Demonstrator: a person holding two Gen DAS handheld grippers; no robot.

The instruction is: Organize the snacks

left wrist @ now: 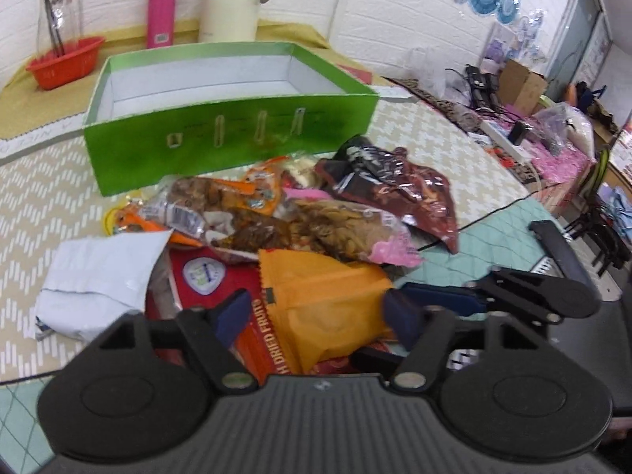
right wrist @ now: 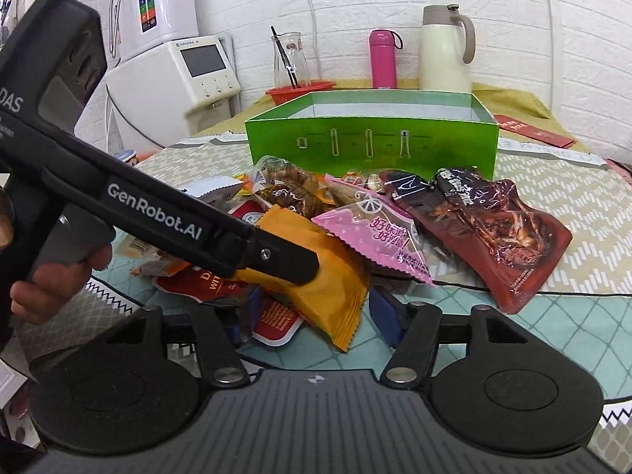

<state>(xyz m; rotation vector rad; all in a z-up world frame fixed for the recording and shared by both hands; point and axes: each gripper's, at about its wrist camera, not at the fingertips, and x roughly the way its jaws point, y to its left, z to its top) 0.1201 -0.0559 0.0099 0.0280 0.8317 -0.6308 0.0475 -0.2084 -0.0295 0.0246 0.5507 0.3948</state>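
A heap of snack packets lies on the table before an open, empty green box (left wrist: pixel 221 134) (right wrist: pixel 367 142). An orange packet (left wrist: pixel 324 304) (right wrist: pixel 316 276) lies nearest, on a red dried-fruit pack (left wrist: pixel 252 335). My left gripper (left wrist: pixel 316 320) is open, its blue pads on either side of the orange packet without closing on it; in the right wrist view its finger (right wrist: pixel 284 262) lies over that packet. My right gripper (right wrist: pixel 316 312) is open, its pads flanking the packet's near corner. A pink packet (right wrist: pixel 379 233), a dark red packet (right wrist: pixel 493 233) (left wrist: pixel 399 189) and brown snack bags (left wrist: pixel 256 213) lie behind.
A red basket (left wrist: pixel 65 61) with a glass jug, a pink flask (left wrist: pixel 162 8) and a cream thermos (left wrist: pixel 233 0) stand behind the box. A white mailer bag (left wrist: pixel 94 280) lies left of the heap. A cluttered side table (left wrist: pixel 533 130) is at the right. A black cable (left wrist: pixel 493 213) crosses the table.
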